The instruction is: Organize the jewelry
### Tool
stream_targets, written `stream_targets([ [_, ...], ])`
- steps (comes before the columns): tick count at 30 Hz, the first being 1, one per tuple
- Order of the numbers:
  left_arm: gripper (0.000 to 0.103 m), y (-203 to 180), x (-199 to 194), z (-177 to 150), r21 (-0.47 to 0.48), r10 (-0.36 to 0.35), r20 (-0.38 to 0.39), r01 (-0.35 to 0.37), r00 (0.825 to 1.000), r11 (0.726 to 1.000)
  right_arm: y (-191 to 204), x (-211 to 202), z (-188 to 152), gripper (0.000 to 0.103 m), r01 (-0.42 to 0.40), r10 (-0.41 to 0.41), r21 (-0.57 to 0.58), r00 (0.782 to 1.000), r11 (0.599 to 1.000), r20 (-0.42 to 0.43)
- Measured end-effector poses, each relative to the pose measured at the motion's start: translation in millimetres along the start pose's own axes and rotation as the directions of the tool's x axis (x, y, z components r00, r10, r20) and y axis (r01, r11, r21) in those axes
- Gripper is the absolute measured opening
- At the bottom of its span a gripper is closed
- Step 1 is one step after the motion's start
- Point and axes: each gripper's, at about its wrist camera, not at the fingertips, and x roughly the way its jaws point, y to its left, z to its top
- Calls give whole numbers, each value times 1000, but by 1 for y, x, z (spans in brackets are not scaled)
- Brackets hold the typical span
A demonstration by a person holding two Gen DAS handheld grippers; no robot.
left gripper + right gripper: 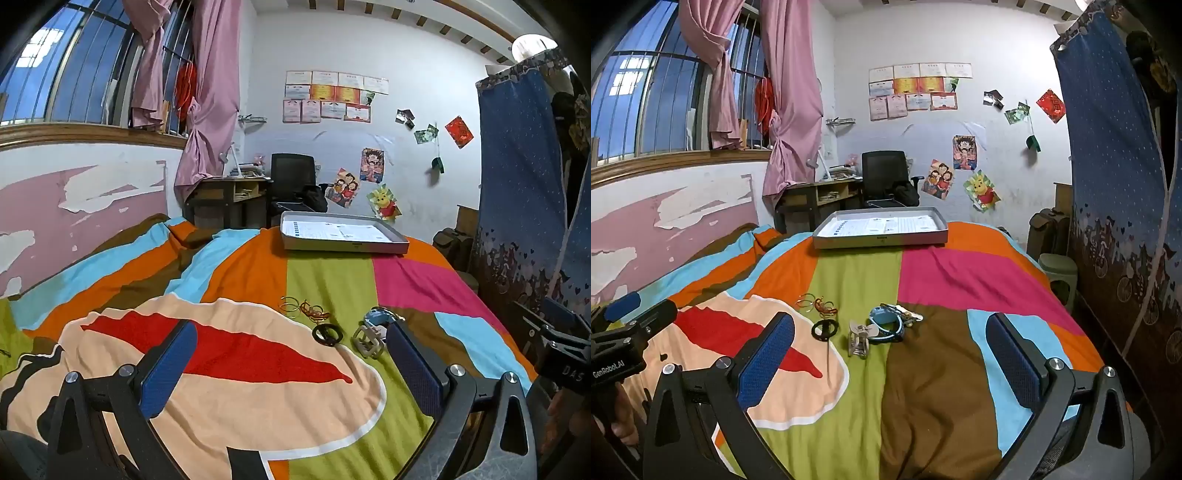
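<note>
Green stool point(1058, 267) only in right-wrist view

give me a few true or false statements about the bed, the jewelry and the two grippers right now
1. The grey tray sits on the bed beyond the jewelry. True.
2. The left gripper is clamped on the black ring. False: its jaws stand wide open and the ring lies loose on the bedspread.
3. The gold hoops are already in the tray. False: they lie on the bedspread, well short of it.
4. The right gripper is open and holds nothing. True.
5. The blue watch lies beside the pale hair clip. True.
</note>
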Motion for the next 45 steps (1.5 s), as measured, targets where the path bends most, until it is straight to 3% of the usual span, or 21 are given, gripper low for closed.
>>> stream_targets([
  [45,103,-5,-4,2,6,2,12,-2,1000,1000,-2,0,0,102,-3,3,9,1000,1000,-6],
])
